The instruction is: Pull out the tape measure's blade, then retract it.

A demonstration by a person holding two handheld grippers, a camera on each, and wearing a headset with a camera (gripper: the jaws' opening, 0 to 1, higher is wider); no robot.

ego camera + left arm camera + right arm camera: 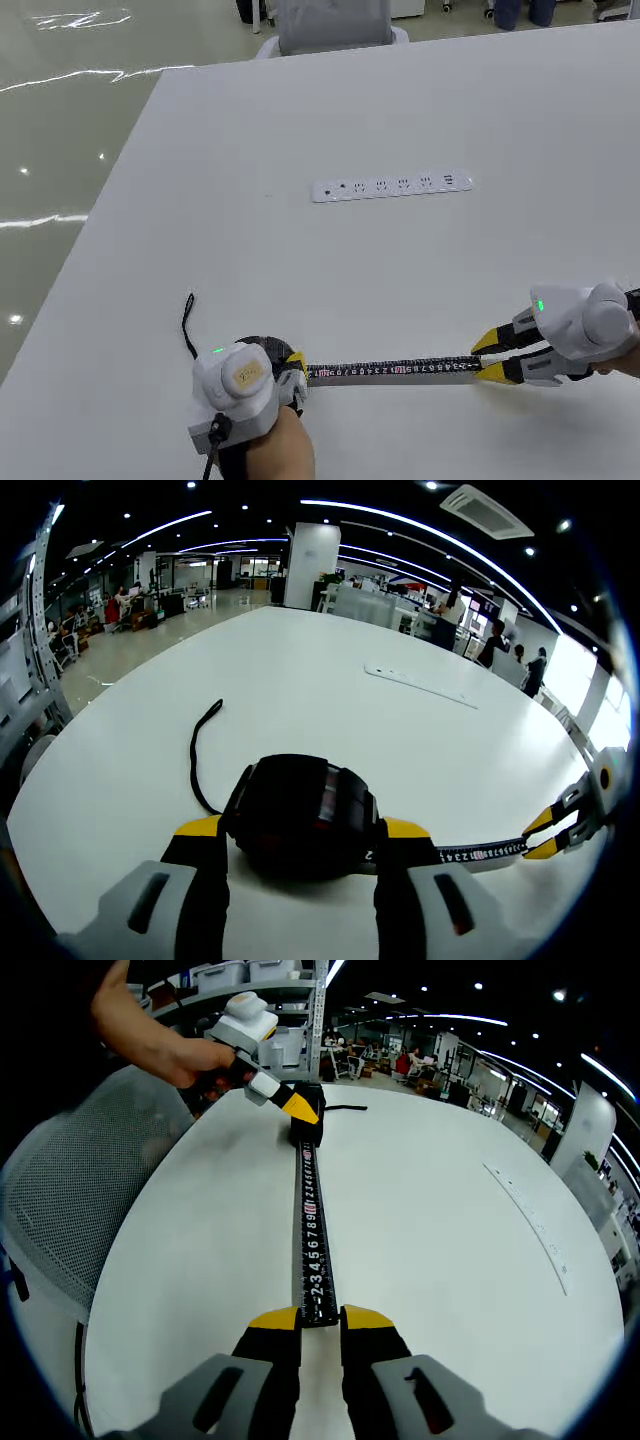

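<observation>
On white surface (400,270), near edge: left claw (296,378) clamps tape measure (300,810); right claw (487,359) pinches tip of blade (390,370), stretched flat between them. Power strip (392,186) farther back.

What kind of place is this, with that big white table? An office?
Probably an open-plan office or lab workspace: a large white table with a power strip on it, an office chair at its far edge, and long ceiling strip lights over distant desks.
</observation>
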